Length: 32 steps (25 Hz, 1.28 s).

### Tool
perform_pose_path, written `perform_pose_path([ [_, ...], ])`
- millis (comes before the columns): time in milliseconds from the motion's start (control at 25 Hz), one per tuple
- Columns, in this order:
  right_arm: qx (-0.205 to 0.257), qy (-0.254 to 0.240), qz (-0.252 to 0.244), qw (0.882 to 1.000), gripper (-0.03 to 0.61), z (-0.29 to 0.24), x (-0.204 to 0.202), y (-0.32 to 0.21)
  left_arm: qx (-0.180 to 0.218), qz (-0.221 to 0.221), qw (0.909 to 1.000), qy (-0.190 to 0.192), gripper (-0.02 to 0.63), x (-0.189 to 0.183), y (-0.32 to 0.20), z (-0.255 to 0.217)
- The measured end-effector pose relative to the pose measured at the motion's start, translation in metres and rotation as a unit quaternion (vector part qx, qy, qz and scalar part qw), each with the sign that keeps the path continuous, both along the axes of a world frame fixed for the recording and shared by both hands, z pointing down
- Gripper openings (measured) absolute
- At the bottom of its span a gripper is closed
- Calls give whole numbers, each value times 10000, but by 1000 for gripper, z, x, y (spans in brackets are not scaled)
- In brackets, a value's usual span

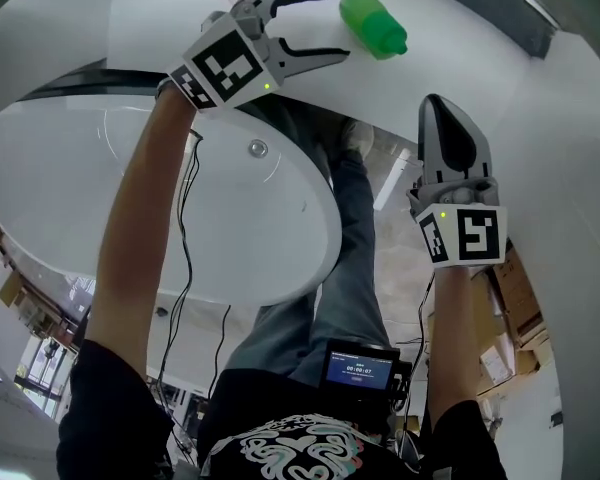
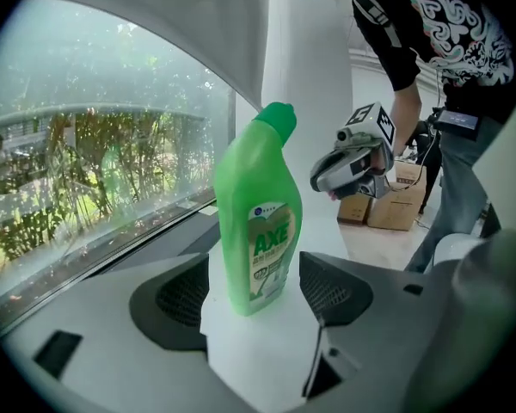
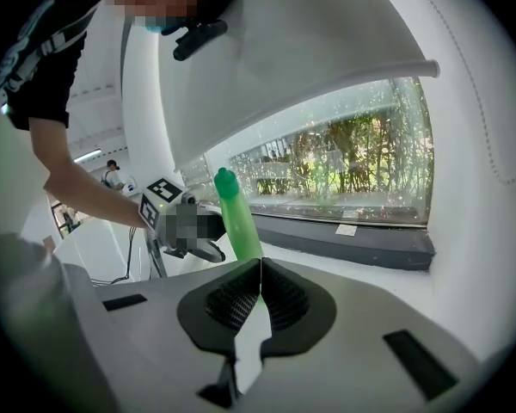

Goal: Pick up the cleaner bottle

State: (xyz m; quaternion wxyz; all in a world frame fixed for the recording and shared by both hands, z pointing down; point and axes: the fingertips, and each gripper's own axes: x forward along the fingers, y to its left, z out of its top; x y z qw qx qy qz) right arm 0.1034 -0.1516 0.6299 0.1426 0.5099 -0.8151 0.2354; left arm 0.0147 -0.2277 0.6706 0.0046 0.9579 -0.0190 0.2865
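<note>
The green cleaner bottle (image 2: pixel 258 222) stands upright on a white ledge (image 2: pixel 267 360) by the window. My left gripper (image 2: pixel 258 292) is open, with the bottle's base between its two dark pads (image 2: pixel 182 298); the pads do not press on it. In the head view, the left gripper (image 1: pixel 338 26) reaches toward the bottle (image 1: pixel 372 23) from the left. My right gripper (image 1: pixel 435 108) is shut and empty, off to the bottle's right. In the right gripper view, its closed jaws (image 3: pixel 260 269) point at the bottle (image 3: pixel 238 218), which is some way ahead.
A large curved window (image 2: pixel 86 162) runs behind the ledge, with a dark sill (image 3: pixel 353 239). Below my arms lies a white round basin (image 1: pixel 100 218) with a drain (image 1: pixel 257 148). Cardboard boxes (image 2: pixel 387 209) sit on the floor. A white curved wall (image 3: pixel 310 50) overhangs the ledge.
</note>
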Motion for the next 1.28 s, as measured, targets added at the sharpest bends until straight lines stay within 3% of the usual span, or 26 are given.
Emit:
perform_pose_path([
  [160,-77,-16,-54,10000,28,6,-2,2,-121,344,9992,159,319,6,-11,-8],
  [480,-282,-106,-39,9995,27,20,-2,2,-250,1296,9912,101,319,27,-10,-3],
  [760,-336,-128,107,9993,26,30,11,-9,-399,2105,9768,10,319,35,7,-2],
  [1000,-378,-134,116,9991,27,34,12,-11,-453,2279,9724,218,319,50,11,-2],
  [1280,-416,-139,117,9990,27,37,11,-10,-343,2172,9751,304,318,58,13,4],
])
